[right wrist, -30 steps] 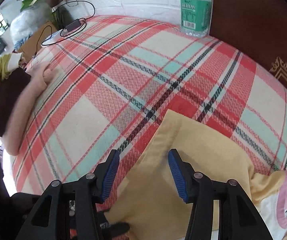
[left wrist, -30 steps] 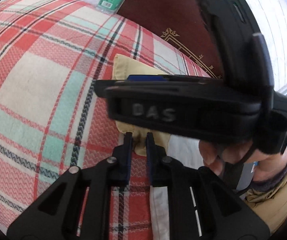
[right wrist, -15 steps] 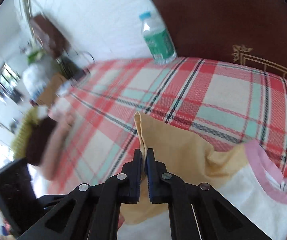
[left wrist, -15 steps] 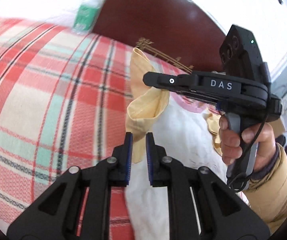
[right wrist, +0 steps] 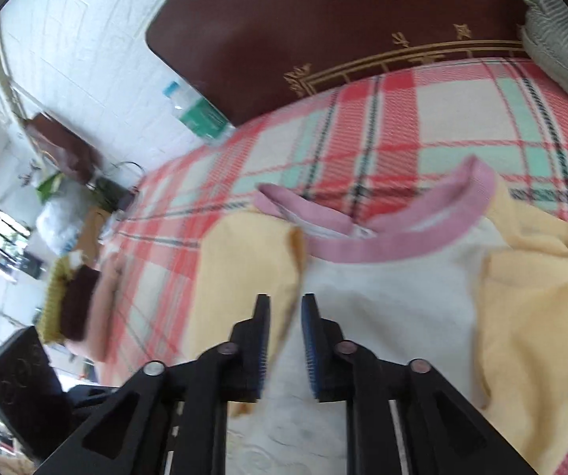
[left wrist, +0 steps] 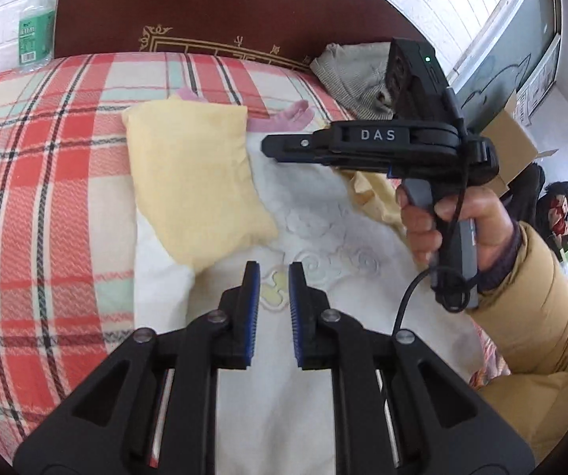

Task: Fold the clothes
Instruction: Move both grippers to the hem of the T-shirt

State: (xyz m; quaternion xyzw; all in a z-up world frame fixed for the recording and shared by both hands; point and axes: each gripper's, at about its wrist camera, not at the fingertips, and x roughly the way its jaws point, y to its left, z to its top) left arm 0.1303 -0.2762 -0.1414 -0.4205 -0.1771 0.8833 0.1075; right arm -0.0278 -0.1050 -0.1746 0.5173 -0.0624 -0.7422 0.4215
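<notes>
Left wrist view had the shirt (left wrist: 315,213) spread flat on the plaid bedcover (left wrist: 46,206), white body up, with one yellow sleeve (left wrist: 193,174) folded in over the chest. The left gripper (left wrist: 274,281) hovered just below that sleeve's lower end, jaws a narrow gap apart and holding nothing. That sleeve's long axis ran from the pink collar (right wrist: 363,237) down toward those jaws.

Over on the right wrist view, the right gripper (right wrist: 286,316) sat above the same sleeve's inner edge, jaws likewise slightly parted and empty. The other yellow sleeve (right wrist: 537,289) lay bunched on the far side of the collar, nearer the right gripper, I'd judge. Motion blur smeared that view, and the shirt's hem was cut off below both grippers, so how far the folding stood was hard to call.
</notes>
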